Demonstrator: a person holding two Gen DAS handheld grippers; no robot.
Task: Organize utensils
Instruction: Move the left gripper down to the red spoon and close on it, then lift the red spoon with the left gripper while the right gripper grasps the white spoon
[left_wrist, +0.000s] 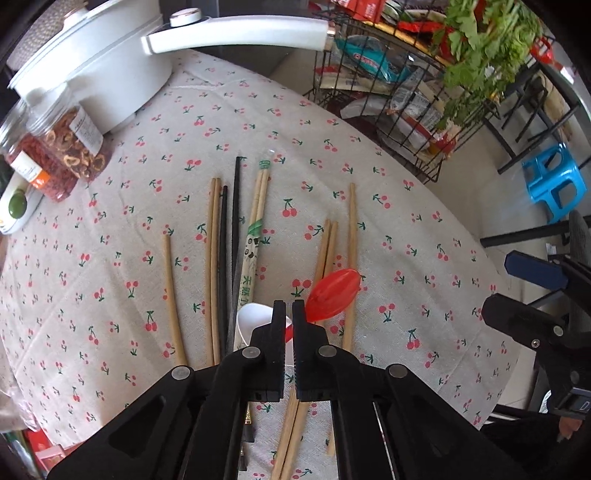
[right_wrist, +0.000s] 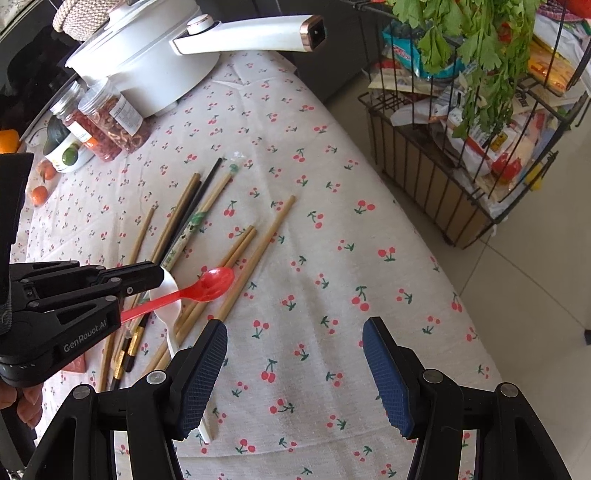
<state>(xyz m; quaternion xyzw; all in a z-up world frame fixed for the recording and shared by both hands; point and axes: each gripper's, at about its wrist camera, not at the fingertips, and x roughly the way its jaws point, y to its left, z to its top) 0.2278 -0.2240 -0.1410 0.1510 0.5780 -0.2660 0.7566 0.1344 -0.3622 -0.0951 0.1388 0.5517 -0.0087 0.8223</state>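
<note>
The left hand-held gripper (right_wrist: 160, 275) is clenched on the red spoon's (right_wrist: 216, 282) handle, bowl pointing forward over the chopsticks (right_wrist: 236, 254), while the right hand-held gripper (right_wrist: 295, 373) hangs released beside it.

Count, utensils on surface:
- Bare wooden chopsticks: 6, lying as one single (left_wrist: 171, 291), one pair (left_wrist: 213, 258), a second pair (left_wrist: 327, 251) and one longer single (left_wrist: 352, 229).
- Black chopsticks (left_wrist: 223, 251): 2.
- Paper-sleeved chopstick pair (left_wrist: 256, 229): 1 sleeve, 2 sticks showing at its open end.
- Spoons: 2, made up of 1 red spoon (left_wrist: 334, 293) and 1 white spoon (left_wrist: 255, 321).

Count, other items:
- Clear jars of dried goods: 2 (left_wrist: 70, 144), (left_wrist: 33, 170).
- Dark bottle with olive label (right_wrist: 64, 147): 1.
- White pot (left_wrist: 92, 62): 1.
- Small orange fruits (right_wrist: 46, 170): 2 certain; a third orange object at the frame edge cannot be identified.
- Wire rack (right_wrist: 424, 173): 1.
- Blue stool (left_wrist: 554, 181): 1.
</note>
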